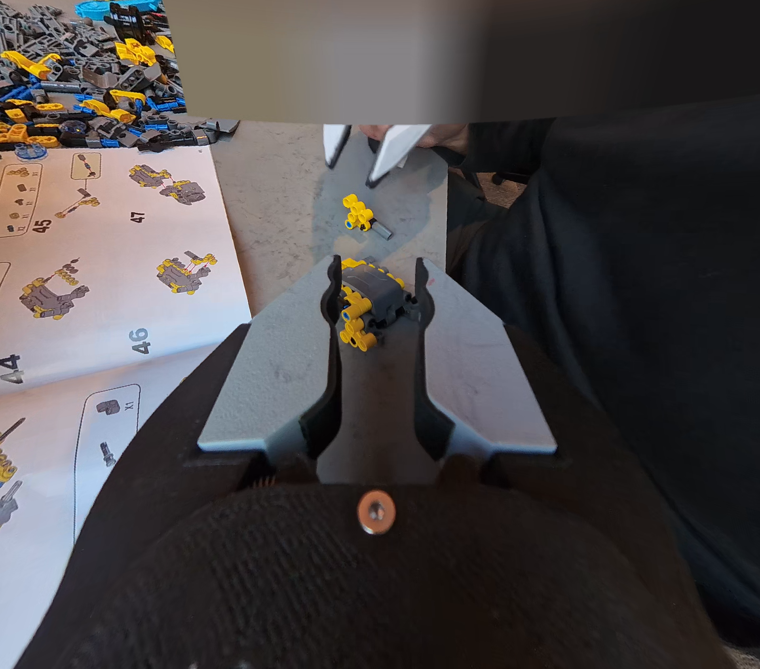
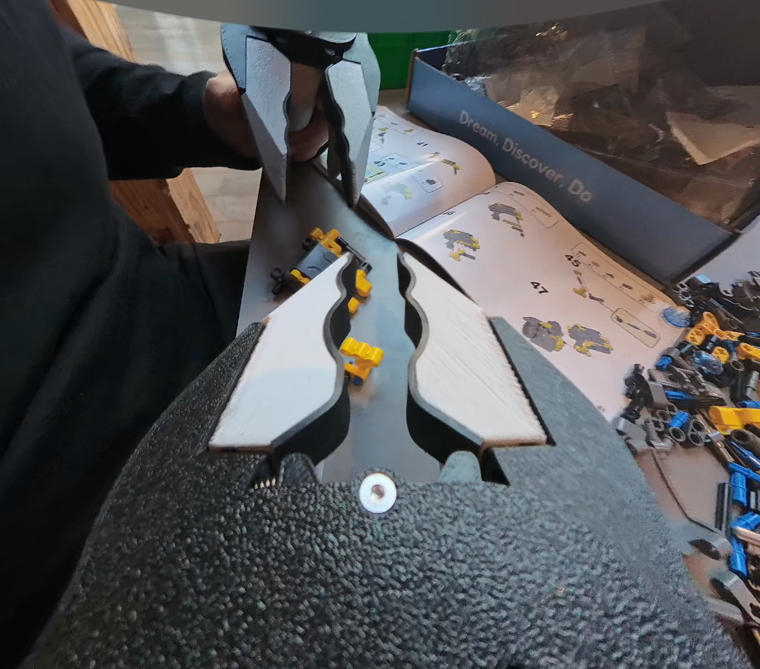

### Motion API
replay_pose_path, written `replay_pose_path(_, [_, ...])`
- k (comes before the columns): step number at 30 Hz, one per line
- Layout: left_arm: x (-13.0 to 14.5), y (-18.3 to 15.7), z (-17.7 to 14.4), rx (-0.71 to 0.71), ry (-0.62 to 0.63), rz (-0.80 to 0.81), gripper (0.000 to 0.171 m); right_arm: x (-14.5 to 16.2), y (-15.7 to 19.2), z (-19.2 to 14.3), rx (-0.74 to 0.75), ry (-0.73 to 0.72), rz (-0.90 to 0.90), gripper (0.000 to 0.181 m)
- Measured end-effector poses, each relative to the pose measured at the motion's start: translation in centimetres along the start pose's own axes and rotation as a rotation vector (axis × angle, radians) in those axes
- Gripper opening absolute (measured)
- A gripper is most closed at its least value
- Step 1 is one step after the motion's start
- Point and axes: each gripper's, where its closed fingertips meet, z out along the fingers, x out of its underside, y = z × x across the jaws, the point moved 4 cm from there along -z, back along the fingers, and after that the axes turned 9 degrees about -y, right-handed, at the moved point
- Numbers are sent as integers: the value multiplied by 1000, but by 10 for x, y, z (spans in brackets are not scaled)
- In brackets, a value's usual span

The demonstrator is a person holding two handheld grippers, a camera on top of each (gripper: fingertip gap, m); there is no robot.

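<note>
A grey and yellow brick assembly (image 1: 372,293) lies on the grey table (image 1: 279,205), between the open fingers of my left gripper (image 1: 377,266), which does not grip it. A small yellow connector cluster with a grey pin (image 1: 361,217) lies just beyond it. My right gripper (image 1: 350,174) shows farther off, open, pointing down at the table. In the right wrist view my right gripper (image 2: 375,258) is open and empty over the small yellow cluster (image 2: 362,359). The assembly (image 2: 318,258) lies partly behind its left finger, with the left gripper (image 2: 317,200) open just above it.
An open instruction booklet (image 1: 123,279) lies left of the assembly and also shows in the right wrist view (image 2: 514,271). A pile of loose grey, black, yellow and blue pieces (image 1: 82,82) (image 2: 699,382) lies beyond it. A blue box with plastic bags (image 2: 575,197) stands behind. A person's dark clothing (image 1: 617,320) borders the table edge. About 6 cm separates my left fingertips from my right.
</note>
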Motion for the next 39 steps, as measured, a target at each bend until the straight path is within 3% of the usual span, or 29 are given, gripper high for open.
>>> replay_pose_path(8, [0,2,1,-9,2,1,30,-8,-18,-9,91,-84,47,33])
replay_pose_path(16, [0,4,1,-73,0,45,23,-3,-25,-7,195,-24,-34,39])
replay_pose_path(23, [-4,12,-3,-163,-30,94,19,-1,-26,-5,223,-1,-74,40])
replay_pose_path(31, [-9,25,-9,-265,-70,87,19,-9,-24,-9,180,-79,-33,39])
replay_pose_path(39, [-11,31,-13,-299,-100,49,20,-11,-37,-15,249,-125,30,31])
